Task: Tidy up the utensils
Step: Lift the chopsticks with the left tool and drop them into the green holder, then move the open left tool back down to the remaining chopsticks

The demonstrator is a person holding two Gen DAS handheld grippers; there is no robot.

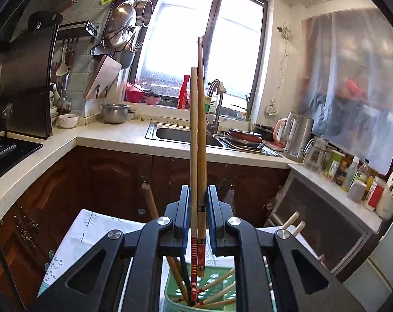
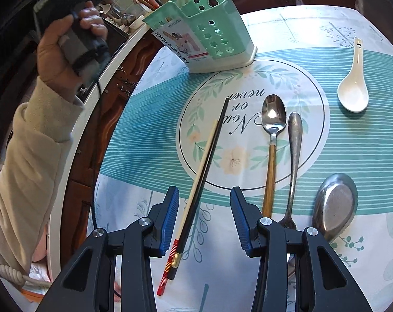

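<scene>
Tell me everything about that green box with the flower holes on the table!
The green box is a mint-green utensil holder that looks like plastic, with flower-shaped holes cut in its walls and a paler base. A paper label reading "tableware block" is stuck on one side. It stands on the patterned tablecloth, near the table's far edge, apparently upright. Wooden chopsticks and white handles stick out of its top. Neither tool touches it.
</scene>
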